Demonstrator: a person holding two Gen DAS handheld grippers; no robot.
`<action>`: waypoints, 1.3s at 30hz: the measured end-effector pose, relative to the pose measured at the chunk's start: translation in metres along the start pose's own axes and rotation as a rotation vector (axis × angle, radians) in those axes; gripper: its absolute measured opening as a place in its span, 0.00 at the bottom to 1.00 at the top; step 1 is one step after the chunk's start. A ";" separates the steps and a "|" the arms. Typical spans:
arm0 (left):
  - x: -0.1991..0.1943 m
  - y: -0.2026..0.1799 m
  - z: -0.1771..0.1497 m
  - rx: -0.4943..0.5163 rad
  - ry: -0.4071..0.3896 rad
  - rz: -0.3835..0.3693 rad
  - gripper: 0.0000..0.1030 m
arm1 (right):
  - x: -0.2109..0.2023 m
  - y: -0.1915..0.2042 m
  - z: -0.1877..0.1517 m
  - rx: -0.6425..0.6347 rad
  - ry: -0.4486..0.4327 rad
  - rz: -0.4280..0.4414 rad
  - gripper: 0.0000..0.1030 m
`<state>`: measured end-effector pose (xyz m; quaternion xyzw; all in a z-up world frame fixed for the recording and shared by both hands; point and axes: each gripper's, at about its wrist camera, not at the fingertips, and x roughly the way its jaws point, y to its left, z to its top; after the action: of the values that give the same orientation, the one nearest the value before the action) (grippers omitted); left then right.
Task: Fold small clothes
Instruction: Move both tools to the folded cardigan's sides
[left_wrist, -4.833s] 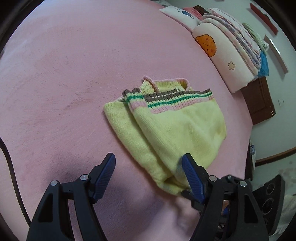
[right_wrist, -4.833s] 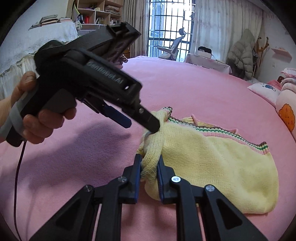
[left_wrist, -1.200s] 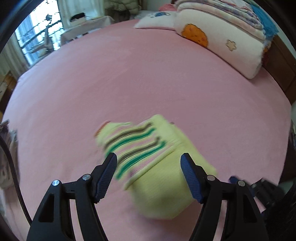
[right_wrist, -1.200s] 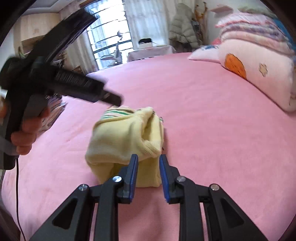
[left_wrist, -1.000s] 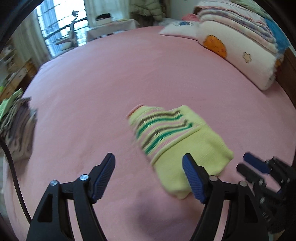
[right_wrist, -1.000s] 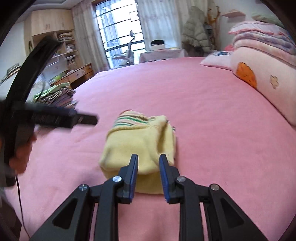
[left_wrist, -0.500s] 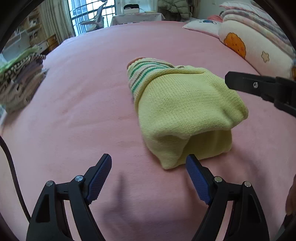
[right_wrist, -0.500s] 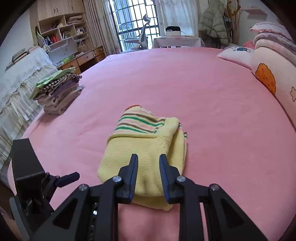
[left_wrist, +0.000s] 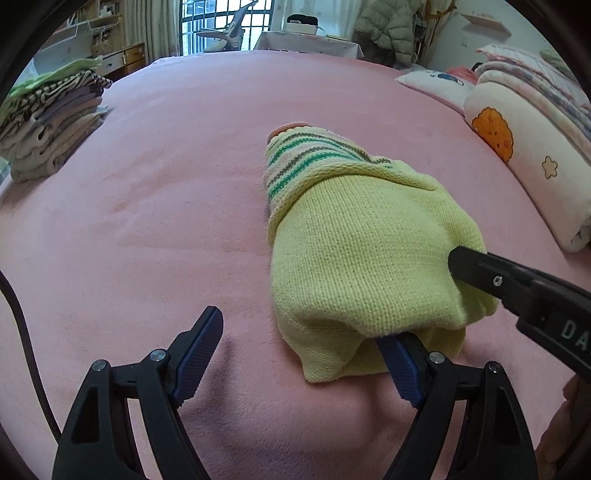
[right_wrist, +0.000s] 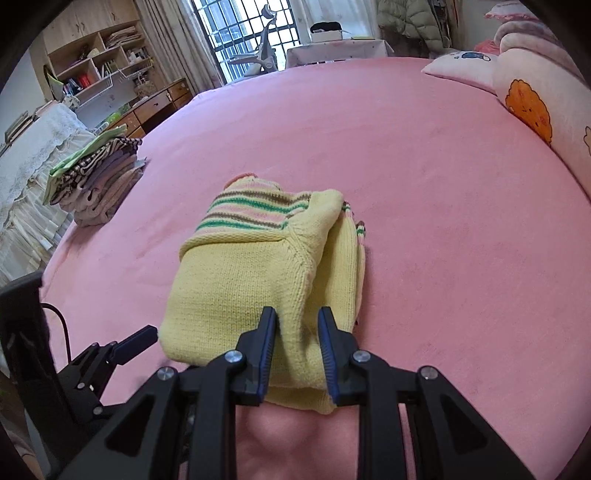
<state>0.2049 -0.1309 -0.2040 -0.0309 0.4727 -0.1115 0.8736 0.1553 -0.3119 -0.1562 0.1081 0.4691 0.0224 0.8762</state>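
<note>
A small yellow knit sweater (left_wrist: 362, 254) with green, brown and pink stripes lies folded into a thick bundle on the pink bed (left_wrist: 177, 177). My left gripper (left_wrist: 295, 354) is open at the bundle's near end, and its right finger is slid under the fold. My right gripper (right_wrist: 297, 332) is shut on the sweater's (right_wrist: 251, 273) near fold. The right gripper also shows in the left wrist view (left_wrist: 517, 288), pressed into the bundle's right side.
A stack of folded clothes (right_wrist: 99, 177) sits at the bed's left edge, also in the left wrist view (left_wrist: 48, 122). Rolled blankets and pillows (left_wrist: 524, 147) line the right side. Shelves, a desk and a window stand beyond the bed.
The sweater went from half-folded to a compact bundle and was turned. In the last half second my left gripper moved in, its right finger going under the fold. My right gripper kept its hold.
</note>
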 end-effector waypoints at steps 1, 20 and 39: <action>0.001 0.004 -0.001 -0.014 0.004 -0.032 0.64 | 0.002 0.000 -0.001 -0.001 0.003 -0.003 0.23; 0.014 0.044 -0.024 -0.038 0.024 -0.139 0.15 | 0.031 0.014 -0.031 -0.096 0.029 -0.111 0.22; -0.046 0.068 0.002 0.045 0.028 -0.226 0.44 | -0.022 0.010 -0.028 -0.112 0.002 -0.088 0.27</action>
<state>0.1934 -0.0549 -0.1764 -0.0626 0.4757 -0.2201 0.8493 0.1207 -0.3007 -0.1515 0.0379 0.4725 0.0102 0.8805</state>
